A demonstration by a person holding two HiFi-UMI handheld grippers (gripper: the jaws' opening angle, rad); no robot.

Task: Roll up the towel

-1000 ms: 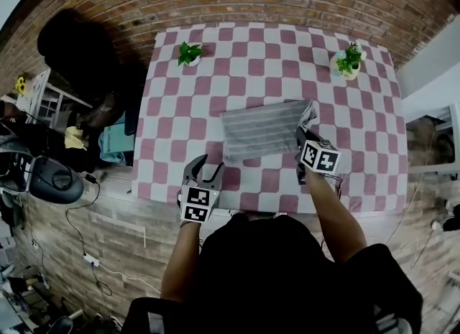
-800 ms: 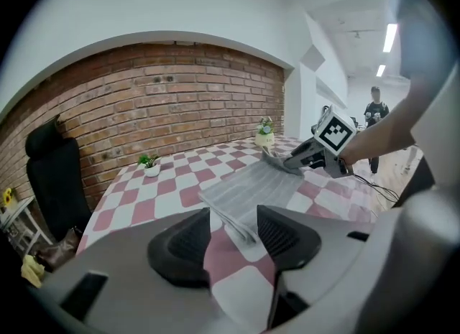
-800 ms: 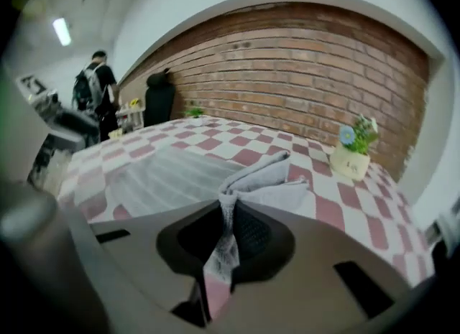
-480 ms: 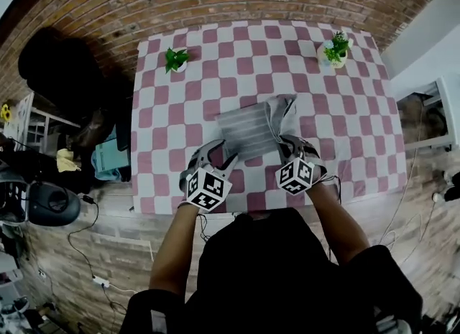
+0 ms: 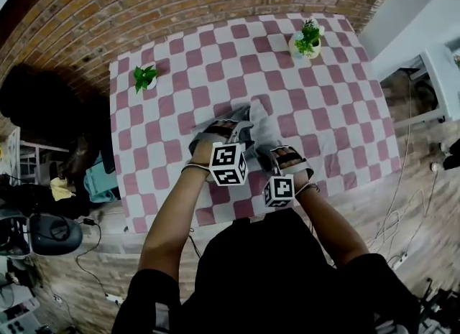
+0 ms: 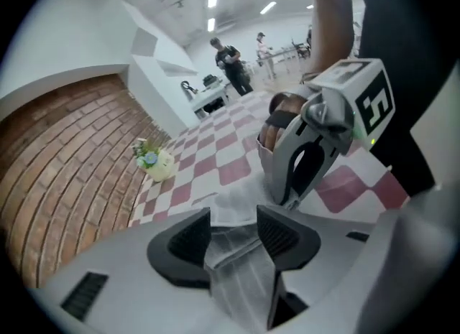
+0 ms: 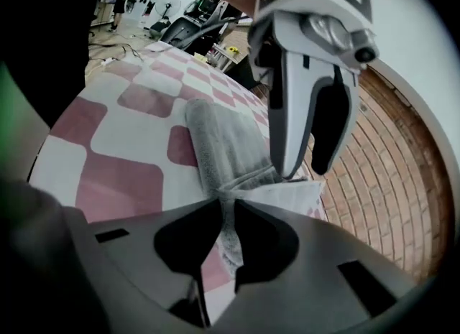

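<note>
The grey striped towel [image 5: 257, 118] lies bunched on the checked table [image 5: 323, 110], its right part folded over toward the middle. My left gripper [image 5: 231, 130] is at the towel's near left, shut on a fold of the towel [image 6: 241, 268]. My right gripper [image 5: 277, 151] is close beside it, shut on an edge of the towel [image 7: 223, 146]; its jaws have just been opening slightly, with the cloth still pinched between them. From each gripper view the other gripper is seen close by: the right gripper [image 6: 289, 197], the left gripper [image 7: 302, 171].
Two small potted plants stand at the table's far corners, one on the left [image 5: 146, 76] and one on the right [image 5: 307, 38]. Brick floor surrounds the table. Dark clutter and cables lie at the left [image 5: 50, 217]. People stand far off [image 6: 228, 63].
The right gripper carried the towel's right edge leftward over the towel. The left gripper moved from the table's front edge onto the towel and took hold. Both rolled.
</note>
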